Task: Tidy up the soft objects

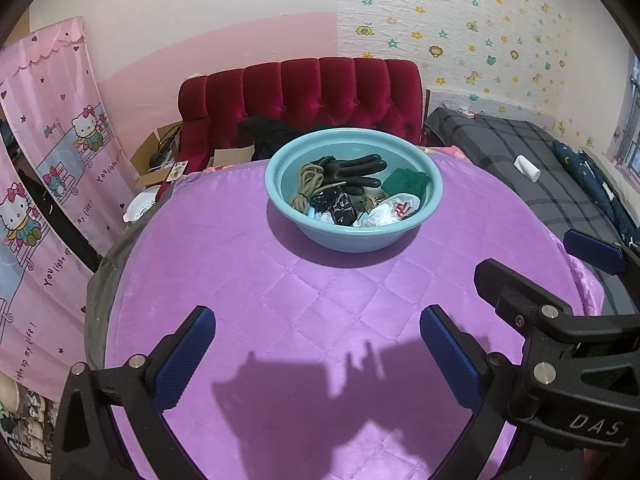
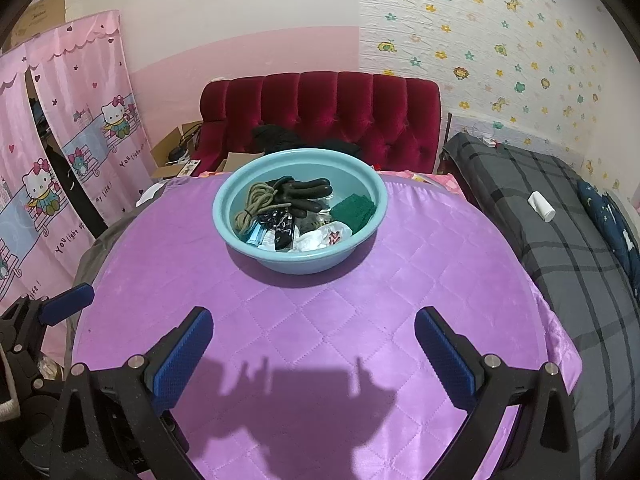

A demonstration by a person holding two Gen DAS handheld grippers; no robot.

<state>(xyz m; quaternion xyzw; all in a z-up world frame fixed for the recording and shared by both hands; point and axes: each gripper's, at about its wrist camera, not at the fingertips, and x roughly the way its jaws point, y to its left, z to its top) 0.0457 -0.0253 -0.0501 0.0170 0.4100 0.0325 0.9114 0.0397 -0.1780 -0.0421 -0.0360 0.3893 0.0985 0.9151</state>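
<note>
A light blue basin (image 1: 344,240) (image 2: 240,192) stands at the far middle of the purple quilted table (image 1: 280,304) (image 2: 360,292). Inside lie a black rubber glove (image 1: 356,170) (image 2: 308,194), a coiled tan rope (image 1: 310,184) (image 2: 256,204), a green cloth (image 1: 406,184) (image 2: 354,210), a white plastic bag (image 1: 390,210) (image 2: 324,238) and a dark patterned item (image 1: 342,206) (image 2: 282,226). My left gripper (image 1: 318,320) hovers open over the near table, nothing between its fingers. My right gripper (image 2: 314,322) is likewise open and empty, well short of the basin.
A red tufted sofa (image 1: 320,92) (image 2: 320,108) stands behind the table. On the right, a grey plaid bed (image 1: 540,176) (image 2: 560,240) carries a white bottle (image 1: 527,168) (image 2: 541,207). Pink cartoon curtains (image 1: 44,160) (image 2: 60,160) hang left. Cardboard boxes (image 1: 154,156) sit beside the sofa.
</note>
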